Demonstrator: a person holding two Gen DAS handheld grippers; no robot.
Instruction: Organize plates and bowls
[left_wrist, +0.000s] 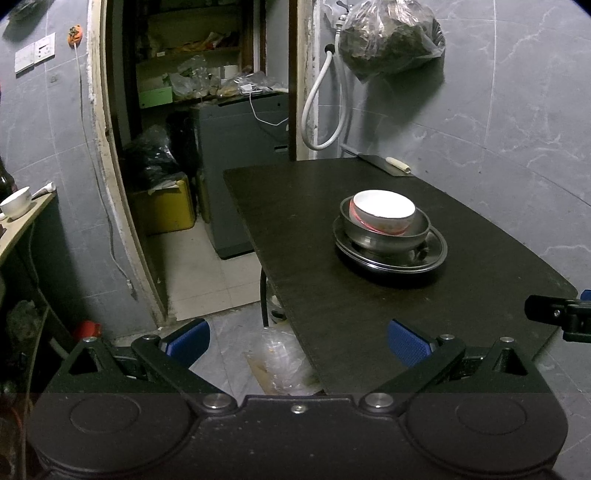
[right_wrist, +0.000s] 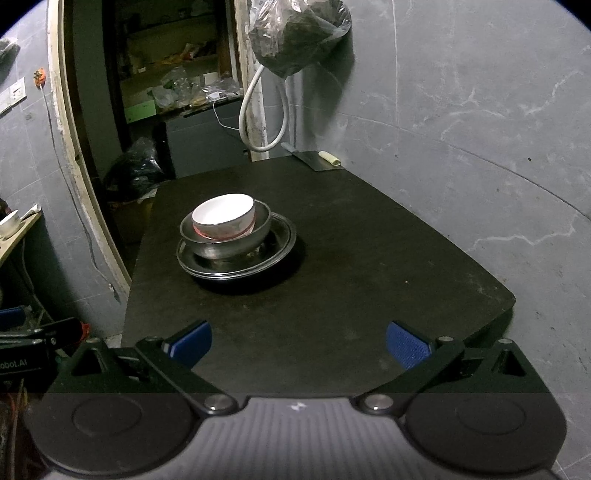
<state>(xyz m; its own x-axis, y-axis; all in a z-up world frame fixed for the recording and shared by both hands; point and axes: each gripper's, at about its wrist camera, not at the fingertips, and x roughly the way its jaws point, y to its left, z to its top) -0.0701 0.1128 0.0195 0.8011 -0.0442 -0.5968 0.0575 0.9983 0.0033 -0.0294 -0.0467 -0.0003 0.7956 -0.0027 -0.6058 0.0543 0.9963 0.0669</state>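
On the dark table one stack stands: a white bowl sits inside a metal bowl, and this rests on stacked dark plates, toward the far half of the table. Both grippers are held back at the near edge, well apart from the stack. The left gripper has its blue fingers wide apart and holds nothing. The right gripper is also spread wide and empty. A cleaver lies at the far edge by the wall.

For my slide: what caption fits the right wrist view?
Open right hand-held gripper faces white bowl nested in steel bowl on stacked plates.
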